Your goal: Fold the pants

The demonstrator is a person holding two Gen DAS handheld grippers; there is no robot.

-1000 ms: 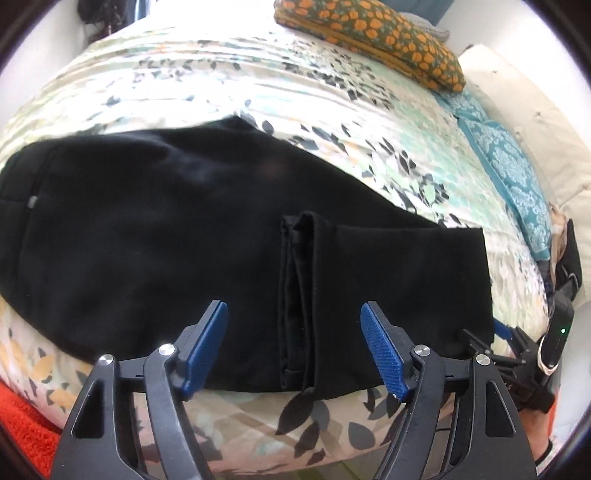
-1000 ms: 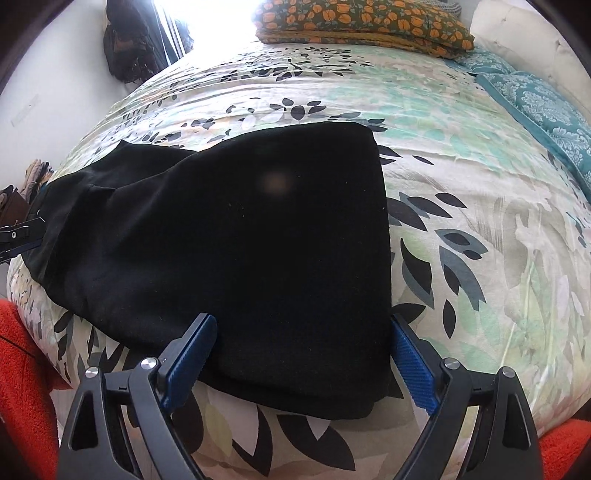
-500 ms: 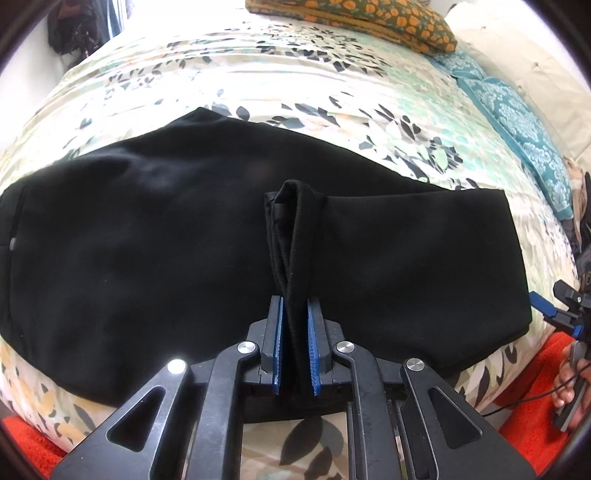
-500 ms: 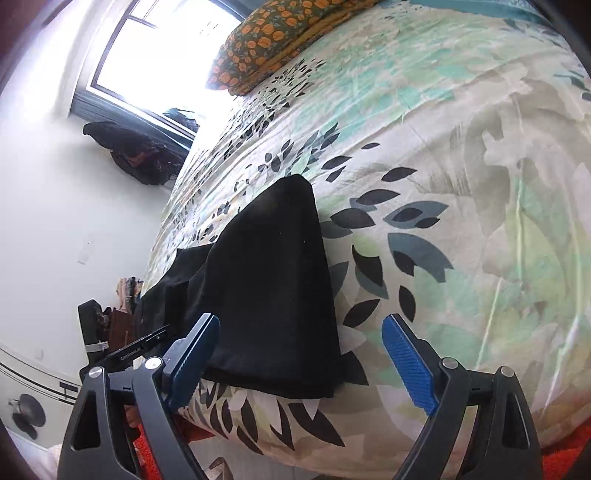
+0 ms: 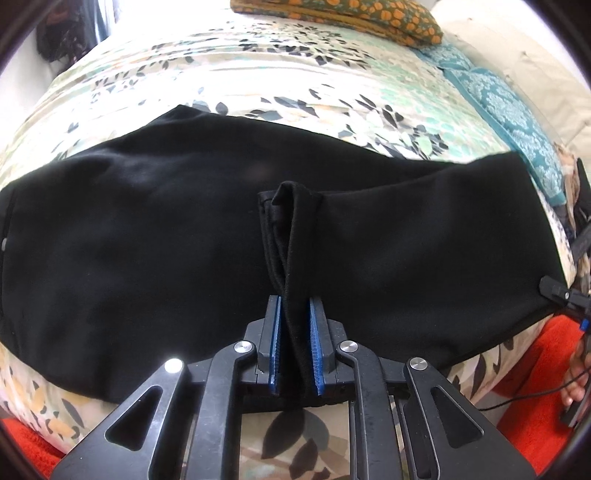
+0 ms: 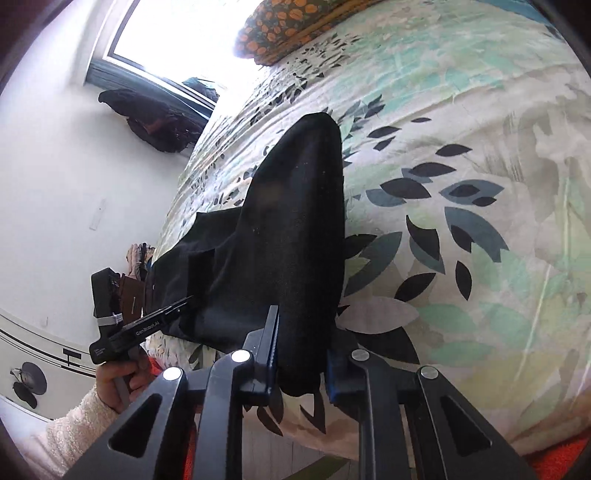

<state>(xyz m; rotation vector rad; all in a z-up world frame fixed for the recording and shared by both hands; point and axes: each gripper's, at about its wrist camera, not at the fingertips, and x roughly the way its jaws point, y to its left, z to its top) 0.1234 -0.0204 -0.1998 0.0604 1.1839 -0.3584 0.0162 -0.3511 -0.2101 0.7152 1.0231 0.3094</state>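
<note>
Change since a second ago: both my claws stood open over the pants then; now each is clamped on cloth, and my right one has rolled sideways, so its view tilts.
Left wrist view, claw: my left gripper (image 5: 294, 341) is closed on the bunched hem ends of the pants (image 5: 155, 236), pinched at the near edge so that all layers come up together.
Left wrist view, pants: they lie flat and black across the floral bedspread (image 5: 258, 74), legs already doubled back over the middle; the orange pillow (image 5: 343, 16) sits well apart at the head.
Right wrist view, claw: my right gripper (image 6: 301, 349) grips the folded end of the pants (image 6: 291, 229) at the near corner, and the cloth tents up from the bedspread (image 6: 480, 184).
Right wrist view, other claw: my left gripper (image 6: 177, 308) bites the same near edge further along.
Judgement: two grips on one edge should carry the next fold over evenly.
</note>
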